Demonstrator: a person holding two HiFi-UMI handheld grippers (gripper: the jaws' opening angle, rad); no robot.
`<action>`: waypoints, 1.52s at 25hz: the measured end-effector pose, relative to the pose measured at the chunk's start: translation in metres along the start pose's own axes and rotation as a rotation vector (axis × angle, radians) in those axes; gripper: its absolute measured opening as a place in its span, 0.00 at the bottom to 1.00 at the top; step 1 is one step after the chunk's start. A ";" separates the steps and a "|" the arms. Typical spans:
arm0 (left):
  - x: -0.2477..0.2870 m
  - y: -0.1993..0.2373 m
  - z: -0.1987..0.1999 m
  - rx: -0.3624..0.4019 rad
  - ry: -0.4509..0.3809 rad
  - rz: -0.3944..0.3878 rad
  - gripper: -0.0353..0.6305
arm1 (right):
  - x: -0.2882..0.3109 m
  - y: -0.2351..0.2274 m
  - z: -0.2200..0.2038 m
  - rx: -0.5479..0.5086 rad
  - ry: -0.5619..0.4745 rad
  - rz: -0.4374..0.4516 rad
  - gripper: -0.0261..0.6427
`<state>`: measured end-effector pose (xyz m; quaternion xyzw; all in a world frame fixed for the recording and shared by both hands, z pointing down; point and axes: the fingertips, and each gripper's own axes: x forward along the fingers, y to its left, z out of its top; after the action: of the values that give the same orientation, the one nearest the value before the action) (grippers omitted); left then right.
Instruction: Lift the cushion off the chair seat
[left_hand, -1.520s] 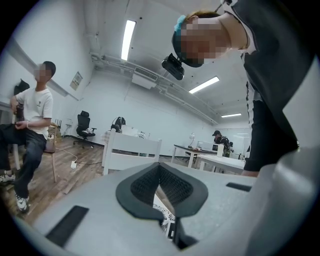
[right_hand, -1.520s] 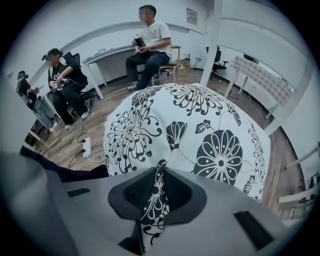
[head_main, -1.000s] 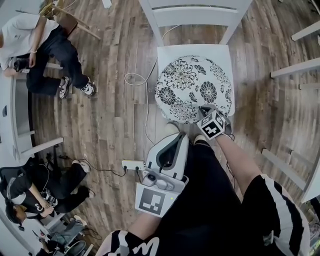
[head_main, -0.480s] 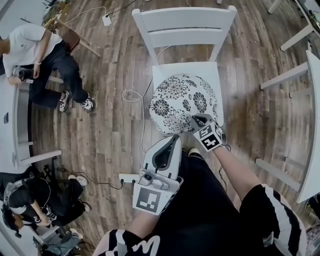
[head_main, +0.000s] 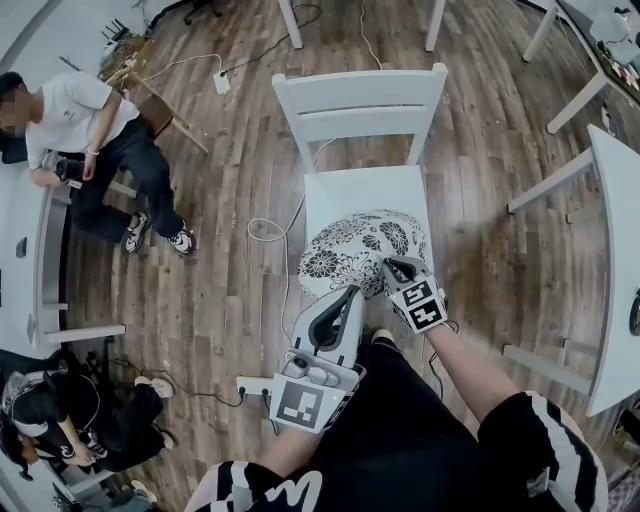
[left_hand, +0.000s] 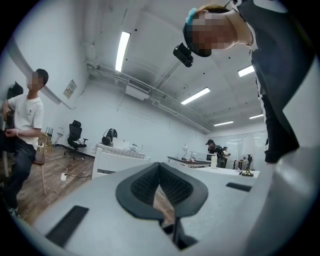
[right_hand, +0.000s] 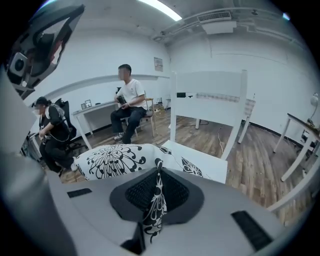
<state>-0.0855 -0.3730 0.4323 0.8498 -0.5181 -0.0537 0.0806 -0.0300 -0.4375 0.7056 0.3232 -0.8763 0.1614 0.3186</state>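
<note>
Cushion (head_main: 355, 250) hangs bunched over the front of the chair seat (head_main: 365, 190), its edge clenched in my right gripper (head_main: 390, 267), left gripper (head_main: 348, 294) closed and empty, so I'd lift straight up, grip firm, until fabric clears the seat.

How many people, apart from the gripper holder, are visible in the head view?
2. One person in a white shirt sits at the upper left; one person in black is at the lower left. Others may be outside this view.
</note>
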 end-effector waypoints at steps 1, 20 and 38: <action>-0.002 0.000 0.001 0.004 0.001 0.004 0.05 | -0.005 0.001 0.003 0.007 -0.010 0.000 0.09; -0.009 -0.021 0.042 0.083 -0.069 0.027 0.05 | -0.132 0.015 0.135 0.081 -0.398 -0.003 0.09; -0.010 -0.028 0.093 0.142 -0.172 0.053 0.05 | -0.240 0.003 0.227 0.098 -0.713 -0.043 0.09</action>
<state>-0.0821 -0.3587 0.3354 0.8316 -0.5479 -0.0873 -0.0231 0.0063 -0.4348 0.3773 0.3925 -0.9166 0.0737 -0.0198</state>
